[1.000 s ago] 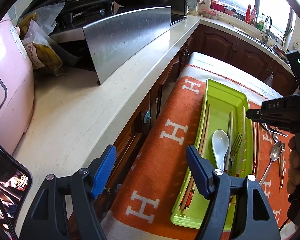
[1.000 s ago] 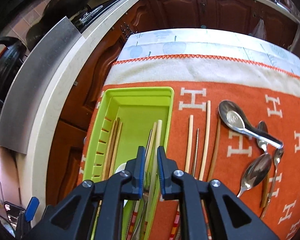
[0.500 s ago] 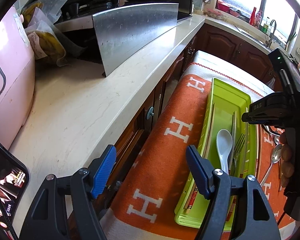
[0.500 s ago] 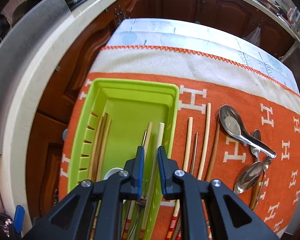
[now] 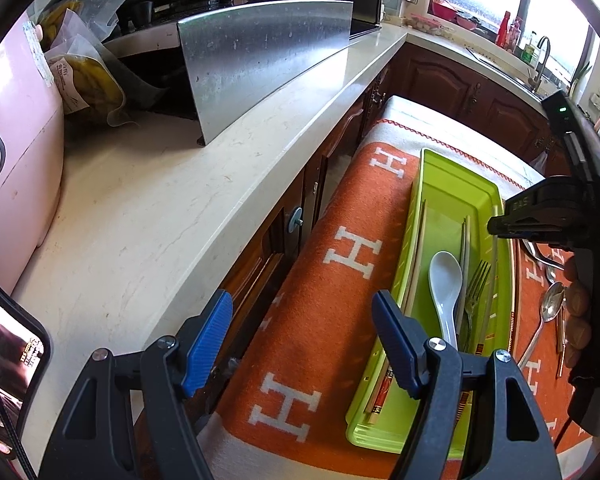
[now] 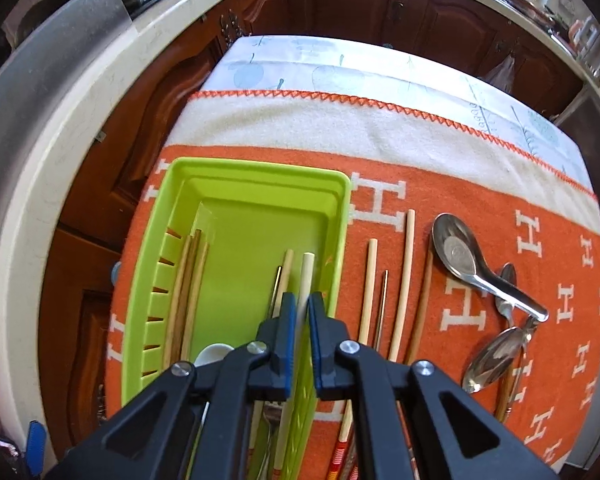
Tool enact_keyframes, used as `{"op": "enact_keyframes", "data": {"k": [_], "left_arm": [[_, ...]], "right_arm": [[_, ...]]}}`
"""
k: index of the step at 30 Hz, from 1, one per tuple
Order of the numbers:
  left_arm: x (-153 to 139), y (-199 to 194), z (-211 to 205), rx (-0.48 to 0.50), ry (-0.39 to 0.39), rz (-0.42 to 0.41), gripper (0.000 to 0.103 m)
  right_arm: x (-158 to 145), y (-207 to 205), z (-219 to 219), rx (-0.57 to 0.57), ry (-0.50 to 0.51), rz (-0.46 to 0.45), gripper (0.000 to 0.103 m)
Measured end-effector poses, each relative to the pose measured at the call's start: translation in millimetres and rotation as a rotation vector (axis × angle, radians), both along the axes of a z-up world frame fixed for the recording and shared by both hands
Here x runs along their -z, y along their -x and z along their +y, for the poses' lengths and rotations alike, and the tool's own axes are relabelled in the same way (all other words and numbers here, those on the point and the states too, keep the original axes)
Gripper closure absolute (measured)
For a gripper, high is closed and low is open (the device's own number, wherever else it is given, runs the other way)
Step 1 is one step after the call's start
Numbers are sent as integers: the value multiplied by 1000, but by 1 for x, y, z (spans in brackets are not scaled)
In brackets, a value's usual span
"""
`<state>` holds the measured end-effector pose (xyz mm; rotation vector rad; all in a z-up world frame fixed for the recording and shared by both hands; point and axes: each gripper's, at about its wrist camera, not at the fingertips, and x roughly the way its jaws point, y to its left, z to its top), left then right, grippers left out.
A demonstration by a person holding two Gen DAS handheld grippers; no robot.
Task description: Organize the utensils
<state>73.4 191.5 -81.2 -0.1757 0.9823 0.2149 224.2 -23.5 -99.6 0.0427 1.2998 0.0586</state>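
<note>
- Blue pads of the right gripper (image 6: 303, 312) stood almost together over the green tray (image 6: 256, 176), and the jaws were closing; a pale chopstick (image 6: 307, 276) ran up from the narrow gap between them, though whether the pads pressed on it could not be told.
- Beside that chopstick in the tray lay a second pale one (image 6: 286, 272) and a thin metal stick (image 6: 277, 284), with a fork (image 5: 474, 292) and a white spoon (image 5: 444, 280) nearer the camera.
- Brown chopsticks (image 6: 190, 280) lay along the tray's slotted left wall.
- Right of the tray, on the orange blanket (image 6: 460, 200) with white H letters, more chopsticks (image 6: 406, 280) lay roughly parallel, well clear of the gripper.
- Further right a broad steel spoon (image 6: 460, 256) lay across smaller metal spoons (image 6: 492, 356).
- The left gripper (image 5: 302, 332) hung wide open with nothing between its jaws, over the gap between the pale worktop (image 5: 140, 200) and the blanket's left edge.
- A steel splash panel (image 5: 260, 60) stood upright on that worktop, with a pink appliance (image 5: 16, 152) and bagged yellow food (image 5: 88, 88) to its left.
- Fingers (image 5: 578, 320) of the person's hand showed on the right gripper's handle.
</note>
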Motion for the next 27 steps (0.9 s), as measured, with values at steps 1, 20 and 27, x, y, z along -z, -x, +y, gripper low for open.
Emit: {"op": "enact_keyframes", "data": {"k": [1, 20, 27], "left_arm": [[0, 0, 0, 1, 0, 0, 33], [-8, 3, -14, 19, -26, -7, 33], [-13, 5, -30, 60, -51, -9, 33]], "right_arm": [[-6, 4, -2, 0, -10, -18, 97], [-37, 35, -1, -90, -70, -74, 95], [-32, 53, -45, -52, -75, -53, 95]]}}
